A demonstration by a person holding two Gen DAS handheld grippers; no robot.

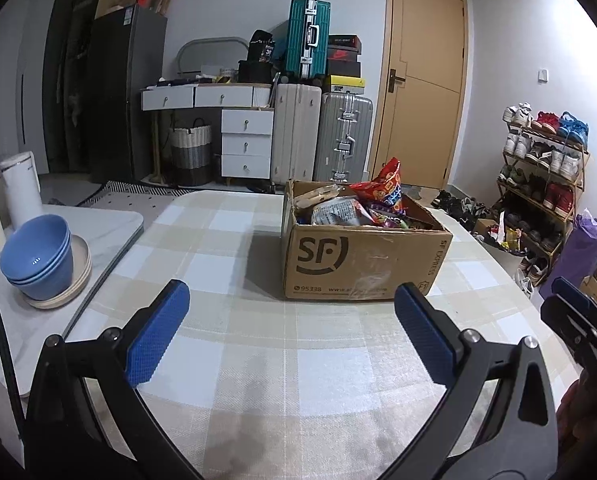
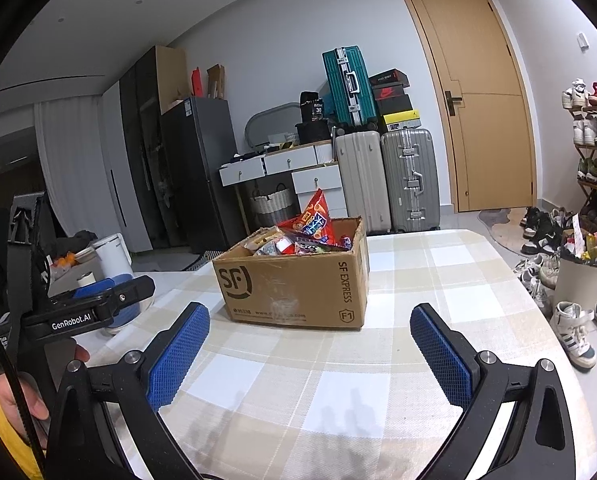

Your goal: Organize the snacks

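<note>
Two grippers are being held low over a desk [image 1: 226,240] covered with a beige, white and pale-blue checked cloth. The left gripper [image 1: 294,332] is being kept wide open with nothing between its blue pads, and the right gripper [image 2: 310,354] is likewise being held agape and empty. The cardboard box [image 1: 358,260] marked "SF" is sitting on the desk ahead of both, filled with snack packets [image 1: 362,208], a red bag [image 2: 316,216] sticking up above its rim.

Behind the desk, the room is being filled by a white drawer unit [image 1: 246,140], stacked suitcases [image 1: 322,136], a dark fridge [image 1: 126,92] and a wooden door [image 1: 426,80].

Most packets in the box are overlapping, so single items are hard to make out, and their print is too small to read.

Stacked blue bowls [image 1: 38,256] on a pale plate, sitting on a lower white surface beside the desk, are being shown clearly only in the left wrist view; in the right wrist view they are being largely hidden by the left gripper's body. A person's hand [image 2: 22,392] gripping that tool is being seen only there. A shoe rack [image 1: 546,176] is being shown whole in the left view, cut off in the right.
</note>
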